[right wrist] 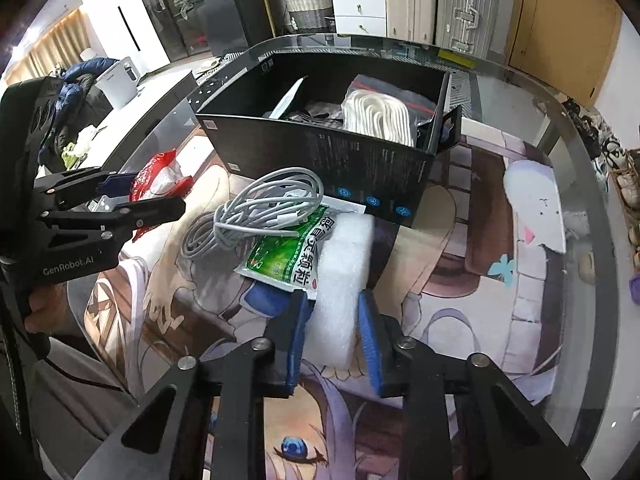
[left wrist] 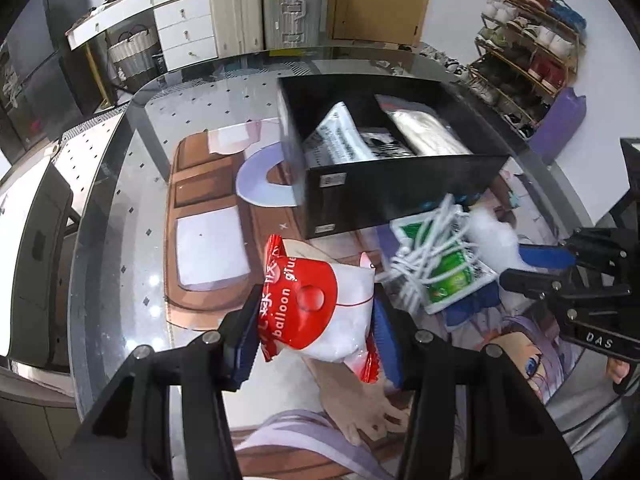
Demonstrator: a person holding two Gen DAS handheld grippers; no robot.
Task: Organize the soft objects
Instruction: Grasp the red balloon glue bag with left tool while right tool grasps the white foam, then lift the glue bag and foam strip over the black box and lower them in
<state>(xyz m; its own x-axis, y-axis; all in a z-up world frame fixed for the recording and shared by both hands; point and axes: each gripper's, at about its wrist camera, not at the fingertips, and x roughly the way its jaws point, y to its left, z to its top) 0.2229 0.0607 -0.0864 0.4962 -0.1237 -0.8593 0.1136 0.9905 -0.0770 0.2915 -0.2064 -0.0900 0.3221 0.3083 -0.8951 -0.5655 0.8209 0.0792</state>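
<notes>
My left gripper [left wrist: 316, 328] is shut on a red and white balloon glue packet [left wrist: 320, 304], held a little above the table; the same packet [right wrist: 160, 180] shows at the left of the right wrist view in the left gripper [right wrist: 142, 192]. My right gripper [right wrist: 332, 340] is shut on a white fluffy pad [right wrist: 346, 276] lying on the mat. A green sachet [right wrist: 286, 248] rests partly on that pad, and a coiled white cable [right wrist: 264, 208] lies on the sachet. Behind them stands an open black box [right wrist: 360, 160] holding bagged soft items.
The glass table [left wrist: 120, 208] carries a printed cartoon mat [right wrist: 460, 320]. Suitcases [left wrist: 264, 4], white drawers [left wrist: 184, 28] and a shoe rack [left wrist: 528, 52] stand beyond the far edge. A person's hand [right wrist: 44, 308] holds the left gripper's handle.
</notes>
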